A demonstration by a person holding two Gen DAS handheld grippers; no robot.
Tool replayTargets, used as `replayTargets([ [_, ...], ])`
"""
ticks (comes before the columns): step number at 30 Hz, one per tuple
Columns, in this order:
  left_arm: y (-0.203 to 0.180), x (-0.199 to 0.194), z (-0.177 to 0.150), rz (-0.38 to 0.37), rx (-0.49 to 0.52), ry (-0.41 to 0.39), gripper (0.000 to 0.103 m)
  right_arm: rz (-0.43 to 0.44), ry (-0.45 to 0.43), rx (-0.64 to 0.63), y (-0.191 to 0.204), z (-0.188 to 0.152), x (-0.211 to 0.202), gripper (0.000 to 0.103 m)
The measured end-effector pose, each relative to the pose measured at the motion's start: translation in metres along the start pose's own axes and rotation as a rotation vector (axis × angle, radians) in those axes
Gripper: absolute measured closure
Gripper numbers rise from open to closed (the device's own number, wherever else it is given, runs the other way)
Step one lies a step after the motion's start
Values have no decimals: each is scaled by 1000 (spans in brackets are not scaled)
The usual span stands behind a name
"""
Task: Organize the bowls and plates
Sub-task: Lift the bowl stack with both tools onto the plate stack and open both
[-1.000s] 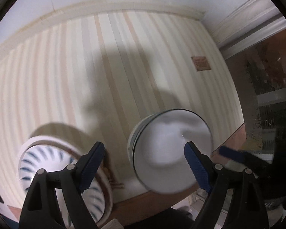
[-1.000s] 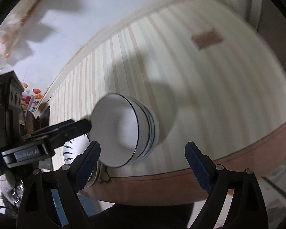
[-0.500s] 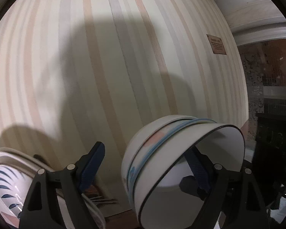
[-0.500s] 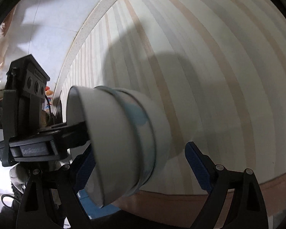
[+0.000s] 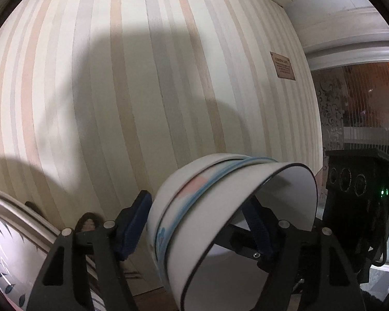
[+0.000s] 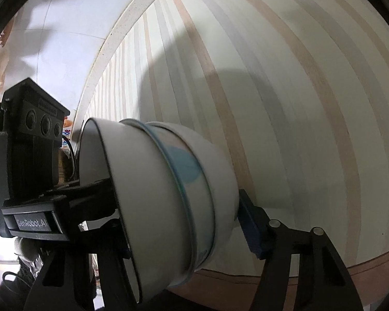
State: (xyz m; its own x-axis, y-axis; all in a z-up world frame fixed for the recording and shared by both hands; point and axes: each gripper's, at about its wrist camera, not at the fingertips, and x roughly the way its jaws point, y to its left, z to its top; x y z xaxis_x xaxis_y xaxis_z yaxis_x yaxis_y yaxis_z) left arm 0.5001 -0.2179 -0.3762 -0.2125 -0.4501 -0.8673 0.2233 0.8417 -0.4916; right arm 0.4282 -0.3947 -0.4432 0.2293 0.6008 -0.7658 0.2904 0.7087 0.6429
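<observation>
A stack of nested white bowls (image 5: 194,207), one blue-rimmed and the top one black-rimmed, sits on the striped tabletop (image 5: 116,103). My left gripper (image 5: 194,225) straddles its wall: the left pad (image 5: 134,225) is against the outside and the other pad is inside the top bowl, with the jaws closing. My right gripper (image 6: 186,241) straddles the same bowls (image 6: 168,194) from the other side. Its right pad (image 6: 251,230) touches the outer bowl, the left pad is hidden, and the jaws are closing.
Plates with a blue leaf pattern (image 5: 2,259) lie stacked at the lower left, close to the bowls. A small brown label (image 5: 282,66) is fixed on the tabletop. The table's brown front edge (image 6: 363,267) runs below the bowls. A pale wall (image 6: 64,39) borders the far side.
Both grippers have come down onto the bowl stack, which was ahead of the fingers and now sits between them. Both pairs of jaws have narrowed around its wall.
</observation>
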Motion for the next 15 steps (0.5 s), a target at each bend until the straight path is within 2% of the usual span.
replayTargets([
  [9, 3, -7, -10, 22, -62, 8, 34, 10, 20, 17, 0, 2, -4, 37],
  [15, 2, -23, -14, 19, -70, -35, 34, 12, 20, -3, 13, 3, -10, 37],
])
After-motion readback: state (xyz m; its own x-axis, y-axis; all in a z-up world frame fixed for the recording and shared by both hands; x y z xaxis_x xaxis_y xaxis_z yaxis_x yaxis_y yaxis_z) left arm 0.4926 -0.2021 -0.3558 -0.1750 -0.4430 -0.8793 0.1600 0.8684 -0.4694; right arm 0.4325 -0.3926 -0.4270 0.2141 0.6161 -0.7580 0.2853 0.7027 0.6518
